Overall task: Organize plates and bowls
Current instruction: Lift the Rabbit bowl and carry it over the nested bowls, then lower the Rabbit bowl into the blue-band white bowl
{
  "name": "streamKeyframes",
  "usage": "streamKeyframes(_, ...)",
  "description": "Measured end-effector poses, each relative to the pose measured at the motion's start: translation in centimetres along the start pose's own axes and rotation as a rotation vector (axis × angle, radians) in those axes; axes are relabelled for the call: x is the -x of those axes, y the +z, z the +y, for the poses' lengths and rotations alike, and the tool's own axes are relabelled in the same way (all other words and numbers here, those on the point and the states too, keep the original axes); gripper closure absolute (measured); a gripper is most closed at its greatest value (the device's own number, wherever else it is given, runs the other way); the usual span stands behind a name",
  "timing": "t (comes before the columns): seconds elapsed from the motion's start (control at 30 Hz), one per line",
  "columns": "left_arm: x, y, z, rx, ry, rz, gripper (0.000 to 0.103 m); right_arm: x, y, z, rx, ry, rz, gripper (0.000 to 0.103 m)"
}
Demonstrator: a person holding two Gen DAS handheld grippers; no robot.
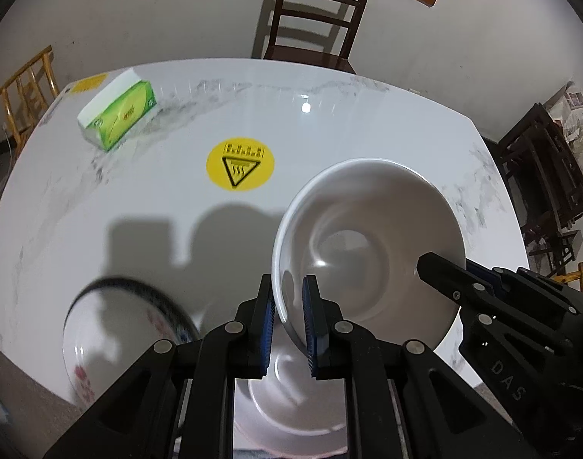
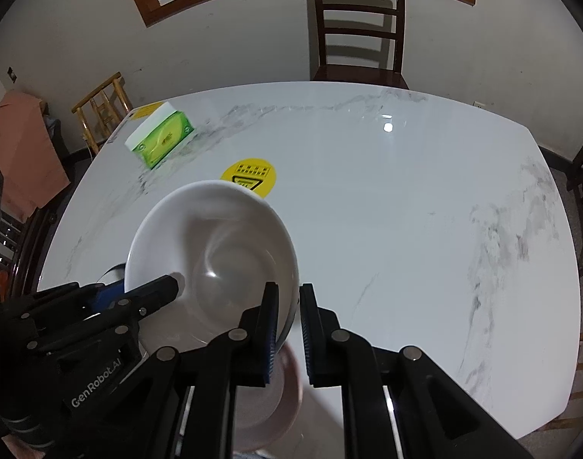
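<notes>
White bowl (image 1: 367, 244) held tilted above the marble counter (image 1: 367, 114), its opening facing the cameras. Left gripper (image 1: 289, 321) clamped on the bowl's rim at 7 o'clock in the left wrist view; right gripper (image 2: 289, 325) clamped on the opposite rim, at 5 o'clock in the right wrist view. Each gripper has one finger inside the bowl and one outside. Patterned bowl (image 1: 119, 340) with dark rim and red motifs stands on the counter at 8 o'clock of the held bowl in the left wrist view. A second white dish (image 1: 291, 401) lies directly beneath the grippers, partly hidden. Yellow warning sticker (image 1: 239, 163) lies at 11 o'clock of the held bowl; green tissue box (image 1: 117, 114) farther off at 10 o'clock. Dark wooden chair (image 1: 314, 19) stands beyond the counter's far edge.
</notes>
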State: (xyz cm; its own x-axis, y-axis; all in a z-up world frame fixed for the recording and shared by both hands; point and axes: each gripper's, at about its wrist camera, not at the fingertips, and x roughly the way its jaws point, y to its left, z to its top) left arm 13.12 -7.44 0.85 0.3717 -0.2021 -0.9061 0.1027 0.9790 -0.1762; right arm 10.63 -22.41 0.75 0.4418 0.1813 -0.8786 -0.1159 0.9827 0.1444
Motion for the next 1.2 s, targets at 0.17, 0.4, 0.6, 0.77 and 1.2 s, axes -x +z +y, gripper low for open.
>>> streamKeyframes(0.17, 0.7, -2.2, 0.4, 0.007, 0.002, 0.010, 0.091, 0.6, -2.4, 0.7, 0.008, 0.004, 0.007, 0.091)
streamKeyframes(0.4, 1.2, -4.8, 0.7, 0.019, -0.001, 0.025, 0.091, 0.8, -4.9, 1.1, 0.003, 0.017, 0.028, 0.091)
streamKeyframes(0.6, 1.1, -6.2, 1.0, 0.022, 0.005, 0.032, 0.091, 0.4, -6.4, 1.3, -0.004, 0.027, 0.047, 0.091)
streamKeyframes(0.77, 0.2, -7.1, 1.5, 0.037, 0.009, 0.059, 0.091, -0.4, -7.3, 1.6, -0.005, 0.029, 0.070, 0.091)
streamKeyframes(1.2, -1.4, -7.5, 2.3, 0.049, 0.011, 0.094, 0.091, -2.1, -7.8, 1.3, -0.022, 0.040, 0.110, 0.091)
